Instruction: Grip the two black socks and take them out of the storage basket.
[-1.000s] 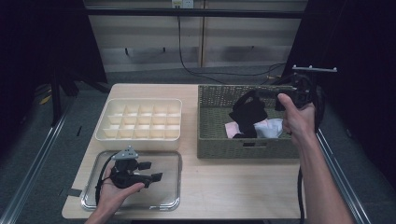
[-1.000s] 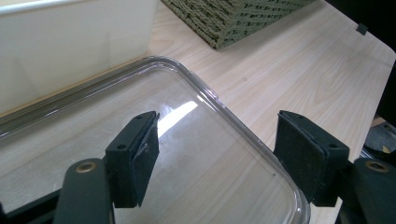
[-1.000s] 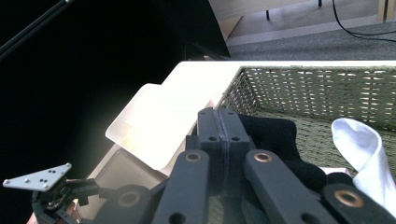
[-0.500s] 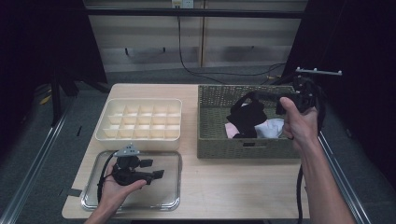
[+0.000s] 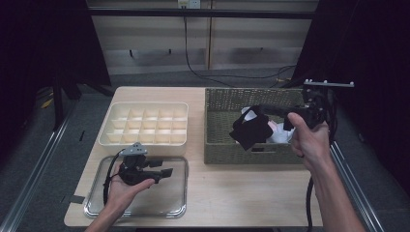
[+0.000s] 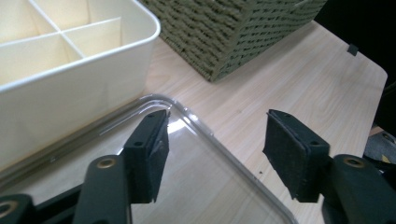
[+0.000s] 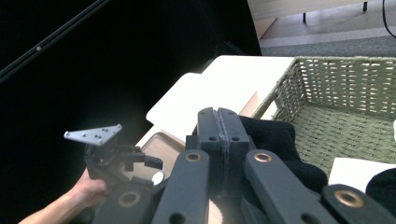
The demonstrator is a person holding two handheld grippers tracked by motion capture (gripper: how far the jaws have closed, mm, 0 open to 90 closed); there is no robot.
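Tabletop's far-right basket (image 5: 227,145): my right gripper (image 5: 249,112) pinches a black cloth (image 5: 251,130), soft, light, grabbed anywhere; left gripper (image 5: 164,172) empty, jaws just narrowing.

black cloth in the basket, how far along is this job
Nothing looks sorted yet: the cream compartment tray holds nothing. In hand: the right hand-held gripper is shut on a black cloth, lifted over the woven green basket. White items remain inside. The left hand-held gripper waits open over the clear tray.
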